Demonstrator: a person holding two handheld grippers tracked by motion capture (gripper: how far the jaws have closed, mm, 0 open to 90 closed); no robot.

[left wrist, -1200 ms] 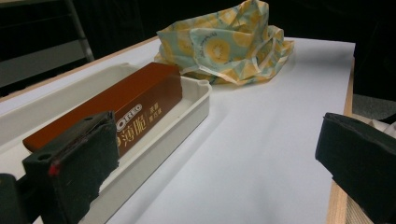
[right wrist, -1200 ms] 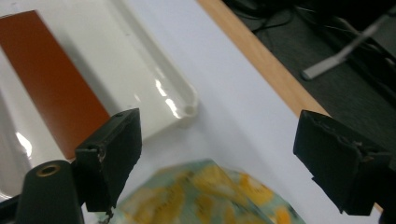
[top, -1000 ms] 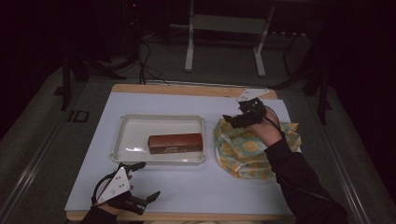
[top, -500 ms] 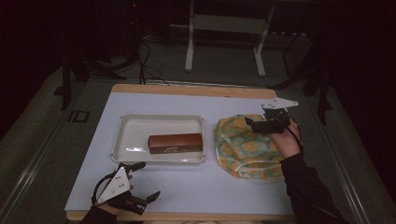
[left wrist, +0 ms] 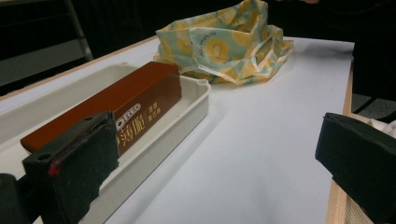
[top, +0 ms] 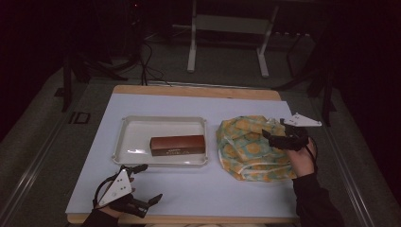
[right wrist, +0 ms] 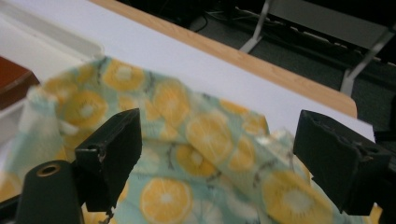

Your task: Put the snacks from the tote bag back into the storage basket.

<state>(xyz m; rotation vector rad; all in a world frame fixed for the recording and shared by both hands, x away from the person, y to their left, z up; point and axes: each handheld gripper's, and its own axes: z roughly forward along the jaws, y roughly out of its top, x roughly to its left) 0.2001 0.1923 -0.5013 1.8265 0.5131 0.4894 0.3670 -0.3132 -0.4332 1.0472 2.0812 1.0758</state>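
A brown cookie box (top: 178,144) lies in a white tray (top: 142,127) at the table's middle. Right of the tray sits a crumpled cloth bag (top: 246,151) printed with orange slices. My right gripper (top: 267,136) hovers over the bag's right part, open, its jaws pointing left; in the right gripper view the bag (right wrist: 187,140) lies below the right gripper (right wrist: 219,154), with nothing held. My left gripper (top: 150,203) rests open near the front edge, in front of the tray. In the left gripper view the left gripper (left wrist: 215,154) faces the box (left wrist: 116,112), the tray (left wrist: 191,112) and the bag (left wrist: 224,42).
The table has a pale blue mat (top: 198,189) with a wooden edge (top: 198,91) at the back. Behind it stand metal stand legs (top: 191,52) and cables on a dark floor. A tray corner (right wrist: 46,42) and the box end (right wrist: 11,79) sit left of the bag.
My right gripper moved from the bag's far left side rightward, then toward the person. The bag's right flap has been gathered in. The left gripper has not moved.
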